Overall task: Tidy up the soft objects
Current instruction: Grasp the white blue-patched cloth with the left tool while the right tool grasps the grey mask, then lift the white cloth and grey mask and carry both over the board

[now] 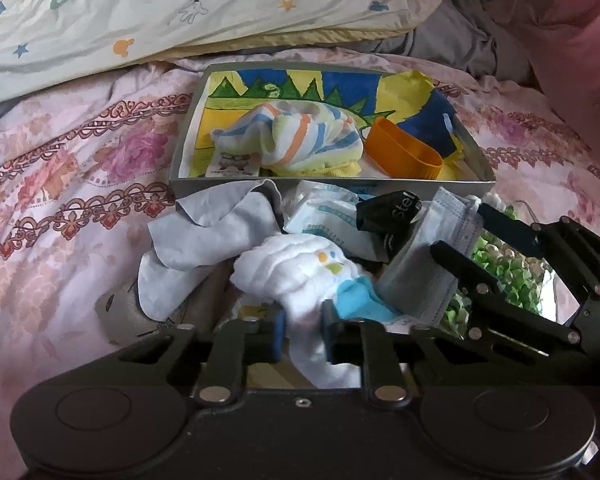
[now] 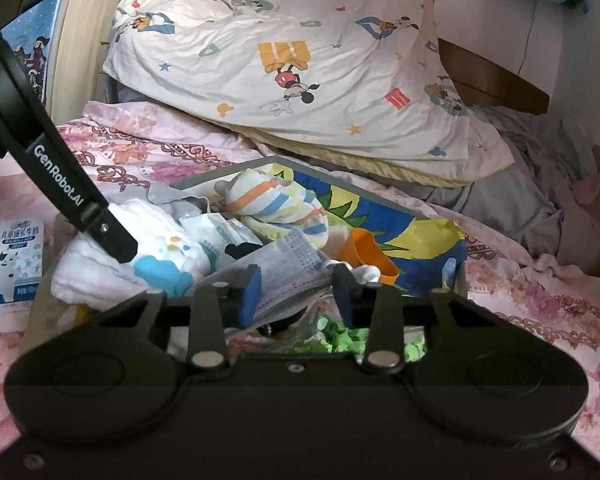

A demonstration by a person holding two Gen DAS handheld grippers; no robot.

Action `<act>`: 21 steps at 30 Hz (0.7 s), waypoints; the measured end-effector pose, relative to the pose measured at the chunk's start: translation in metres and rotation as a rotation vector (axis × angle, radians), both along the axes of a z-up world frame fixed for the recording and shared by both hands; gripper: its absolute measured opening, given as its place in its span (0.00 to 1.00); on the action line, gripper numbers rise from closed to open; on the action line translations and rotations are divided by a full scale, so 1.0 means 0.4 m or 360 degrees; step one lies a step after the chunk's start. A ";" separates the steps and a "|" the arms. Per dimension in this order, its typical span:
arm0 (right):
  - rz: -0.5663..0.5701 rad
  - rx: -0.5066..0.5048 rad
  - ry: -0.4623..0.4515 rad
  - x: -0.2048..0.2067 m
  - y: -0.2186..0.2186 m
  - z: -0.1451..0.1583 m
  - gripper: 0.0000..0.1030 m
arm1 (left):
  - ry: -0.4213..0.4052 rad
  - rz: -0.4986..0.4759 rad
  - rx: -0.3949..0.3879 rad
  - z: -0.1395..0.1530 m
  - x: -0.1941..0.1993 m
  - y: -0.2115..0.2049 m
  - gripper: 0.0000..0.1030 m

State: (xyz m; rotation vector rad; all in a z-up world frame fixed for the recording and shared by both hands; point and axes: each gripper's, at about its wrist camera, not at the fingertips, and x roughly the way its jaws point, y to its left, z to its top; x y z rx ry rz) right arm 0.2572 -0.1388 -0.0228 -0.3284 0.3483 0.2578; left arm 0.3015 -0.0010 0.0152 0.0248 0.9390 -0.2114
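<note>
My left gripper [image 1: 304, 332] is shut on a white quilted cloth [image 1: 296, 268] with a blue patch, on top of a pile of soft things on the bed. In the right wrist view the left gripper [image 2: 120, 250] presses into the same white cloth [image 2: 100, 276]. My right gripper [image 2: 298, 290] is shut on a grey face mask [image 2: 292, 260], which arches up between the fingers. The left wrist view shows the right gripper [image 1: 478, 236] holding the face mask [image 1: 424, 264] at the pile's right side. Behind the pile stands a grey box [image 1: 332, 182] holding a striped cloth [image 1: 292, 136] and an orange cup [image 1: 400, 152].
A grey cloth [image 1: 204, 224], a wipes packet [image 1: 328, 216] and a black item [image 1: 388, 212] lie in the pile. Green bits [image 2: 340, 336] show under the mask. A milk carton [image 2: 16, 264] stands at the left. A cartoon-print pillow [image 2: 300, 60] rests behind the box on the floral bedspread [image 1: 60, 200].
</note>
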 end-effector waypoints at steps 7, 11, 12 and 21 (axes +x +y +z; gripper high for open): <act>0.0008 0.0030 -0.0009 -0.017 -0.011 0.017 0.05 | -0.0028 0.0002 0.0048 0.016 -0.024 -0.014 0.11; 0.0040 0.0034 -0.0045 -0.033 -0.008 0.028 0.00 | -0.0038 0.0004 0.0057 0.023 -0.038 -0.015 0.10; 0.0043 0.0028 -0.0054 -0.036 -0.006 0.030 0.00 | -0.0042 0.0003 0.0058 0.025 -0.041 -0.014 0.09; 0.0055 0.0043 -0.0081 -0.051 -0.013 0.049 0.00 | -0.0070 0.0038 0.0061 0.045 -0.066 -0.009 0.07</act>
